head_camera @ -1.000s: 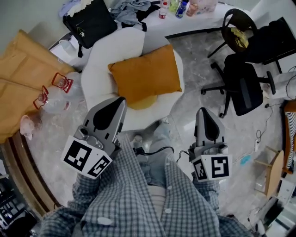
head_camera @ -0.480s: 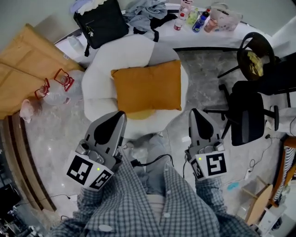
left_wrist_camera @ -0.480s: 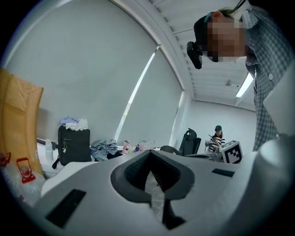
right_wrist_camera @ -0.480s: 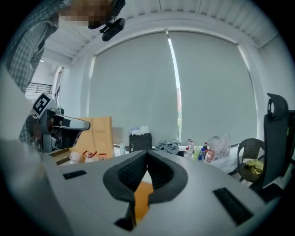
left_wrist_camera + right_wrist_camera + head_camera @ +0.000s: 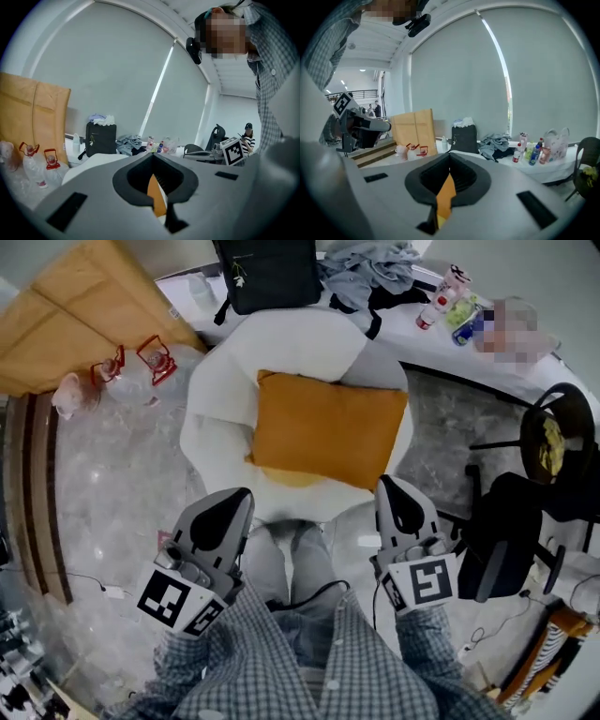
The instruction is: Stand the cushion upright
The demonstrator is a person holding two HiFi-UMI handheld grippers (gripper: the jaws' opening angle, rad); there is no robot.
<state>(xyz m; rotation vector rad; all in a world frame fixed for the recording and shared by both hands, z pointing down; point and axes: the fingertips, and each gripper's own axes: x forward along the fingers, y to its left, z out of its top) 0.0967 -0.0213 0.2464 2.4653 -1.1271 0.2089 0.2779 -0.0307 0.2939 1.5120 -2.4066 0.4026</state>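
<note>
Left gripper and right gripper jaws pressed together, empty, near front edge of cushion lying flat on white armchair.

On my feed the cushion reads as matt mustard cloth with a fine weave, and the armchair under it looks like soft white fabric. The floor is polished, marble-veined stone that throws back glare. The left gripper and right gripper have smooth matt grey plastic shells, and I see darker ribbed lining inside their jaws. The shirt is checked woven cloth. The bag looks like matt black fabric, the bottles like clear glossy plastic, and the panels like plain brown cardboard.
</note>
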